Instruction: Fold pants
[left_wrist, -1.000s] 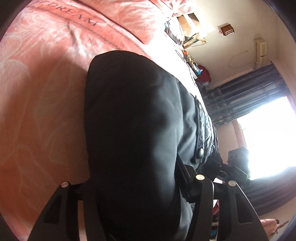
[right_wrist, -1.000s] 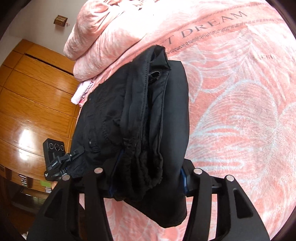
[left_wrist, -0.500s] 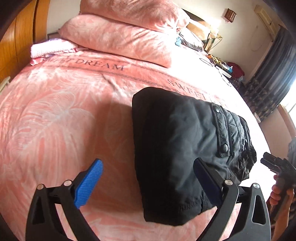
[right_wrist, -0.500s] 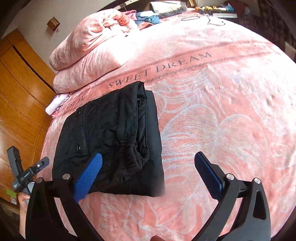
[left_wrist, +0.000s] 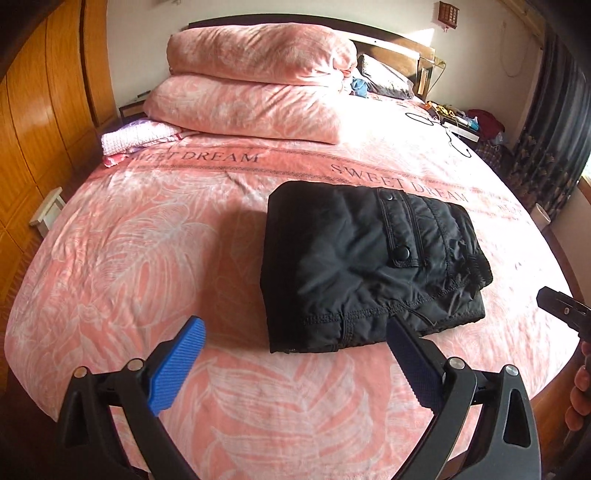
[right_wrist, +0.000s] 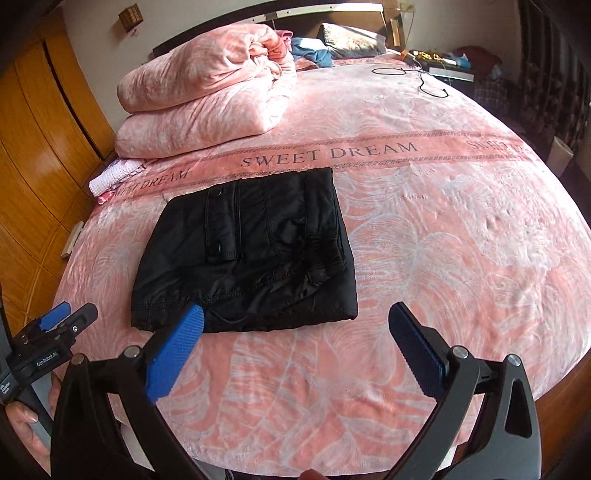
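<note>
Both grippers have let go of the black pants since a second ago and now sit back from them, above the near edge of the bed, with their jaws spread wide.

From the left wrist camera, the left gripper (left_wrist: 295, 334) hangs over the pink bedspread (left_wrist: 155, 258) with its blue pads (left_wrist: 176, 365) far apart and nothing between them. The pants (left_wrist: 354, 269) lie folded into a compact, roughly square bundle on the bedspread, just beyond the right-hand pad, whose tip overlaps the bundle's near hem in the picture. A snap-buttoned pocket flap faces up and the gathered waistband lies along the bundle's right side. A folded pink quilt (left_wrist: 255, 85) is stacked at the head of the bed, well apart from the pants, and a small white-and-pink cloth (left_wrist: 140, 138) lies at the bed's left edge. At the right border the tip of the other gripper and some fingers of a hand (left_wrist: 580, 391) show.

From the right wrist camera, the right gripper (right_wrist: 295, 328) is likewise wide open and empty. The pants (right_wrist: 251, 254) lie beyond its left pad (right_wrist: 173, 354), on the left half of the bedspread (right_wrist: 443, 240), just below the printed "SWEET DREAM" band. The left gripper (right_wrist: 55, 325) appears at the lower left, held by a hand (right_wrist: 26, 424). A black cable (right_wrist: 417, 79) lies far up the bed.
</note>
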